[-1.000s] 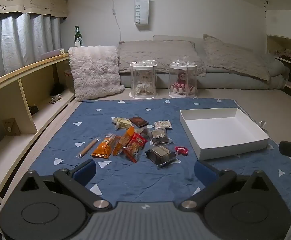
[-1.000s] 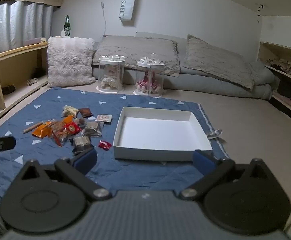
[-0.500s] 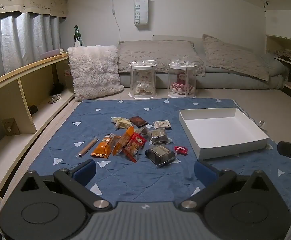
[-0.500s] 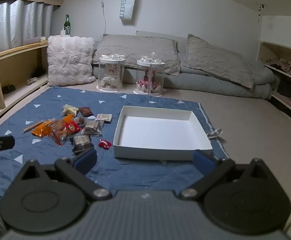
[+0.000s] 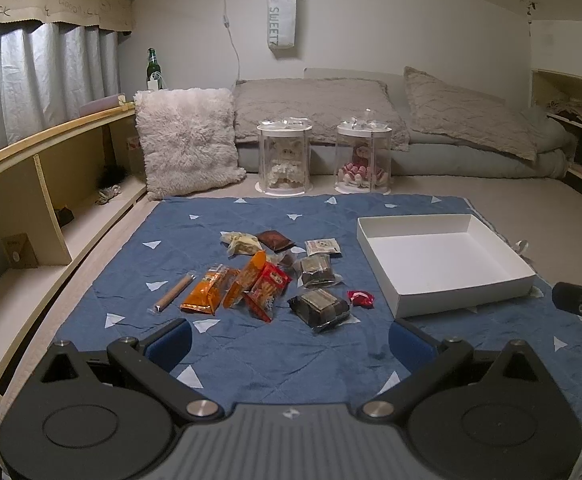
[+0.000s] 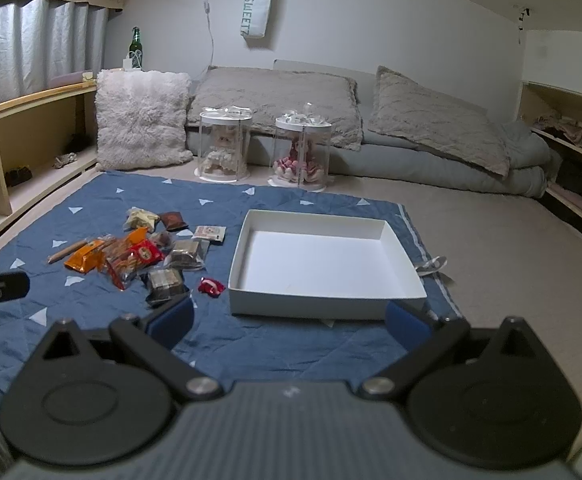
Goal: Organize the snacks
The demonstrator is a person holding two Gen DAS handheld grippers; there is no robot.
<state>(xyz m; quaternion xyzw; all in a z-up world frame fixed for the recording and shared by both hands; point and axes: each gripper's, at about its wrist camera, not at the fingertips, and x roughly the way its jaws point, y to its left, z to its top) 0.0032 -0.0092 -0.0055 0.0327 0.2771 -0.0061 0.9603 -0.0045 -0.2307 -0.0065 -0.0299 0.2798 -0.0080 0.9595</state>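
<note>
Left wrist view showed the snacks (image 5: 269,276) lying in a loose heap on the blue mat (image 5: 251,356), just left of the white box (image 5: 443,264), which sat with nothing in it. Among them were an orange packet (image 5: 207,290), a red packet (image 5: 269,286), two dark wrapped blocks (image 5: 319,307), a small red candy (image 5: 360,298) nearest the box, and a thin brown stick (image 5: 175,292) at the heap's left edge. None of these had shifted against the frames from a second before; the heap only sat a touch lower and nearer in both views, as both cameras had crept slightly forward. The left gripper (image 5: 289,340) hung above the mat short of the heap, fingers spread wide and holding nothing. The right gripper (image 6: 289,320) hovered before the near wall of the box, likewise spread and bare. Behind the mat stood two clear jars (image 5: 285,158) and a fluffy cushion (image 5: 187,140).
</note>
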